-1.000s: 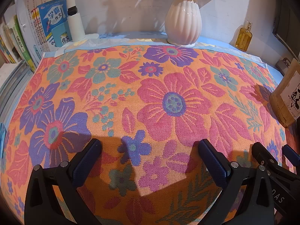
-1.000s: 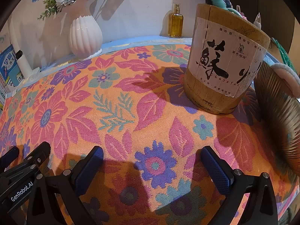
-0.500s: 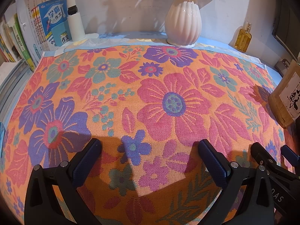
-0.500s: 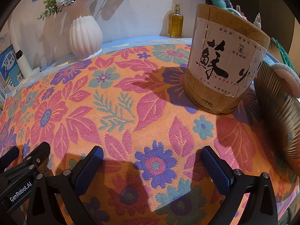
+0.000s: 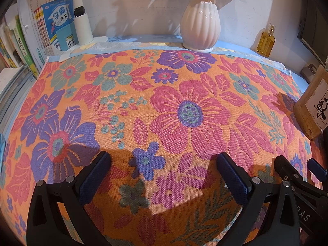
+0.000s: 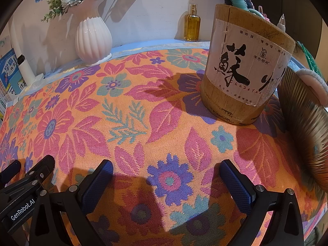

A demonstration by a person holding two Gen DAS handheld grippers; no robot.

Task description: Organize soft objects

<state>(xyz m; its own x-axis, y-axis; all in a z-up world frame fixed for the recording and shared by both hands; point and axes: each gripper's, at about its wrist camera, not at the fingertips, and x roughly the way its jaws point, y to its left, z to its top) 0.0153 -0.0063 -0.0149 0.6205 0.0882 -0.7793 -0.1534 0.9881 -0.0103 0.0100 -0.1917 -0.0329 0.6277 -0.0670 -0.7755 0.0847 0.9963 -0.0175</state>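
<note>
Both my claws, left claw (image 5: 163, 168) and right claw (image 6: 166, 177), gape wide, holding nothing. Floral cloth (image 5: 184, 106) lies spread flat on the counter, seemingly unfolded; organizing not yet begun.

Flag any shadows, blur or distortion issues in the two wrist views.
Left wrist view: fisheye bows the floral cloth; hard shadow under the open left gripper; glare on the white vase. Right wrist view: wooden holder throws a dark shadow leftward; ribbed object at right edge looks smeared.
</note>
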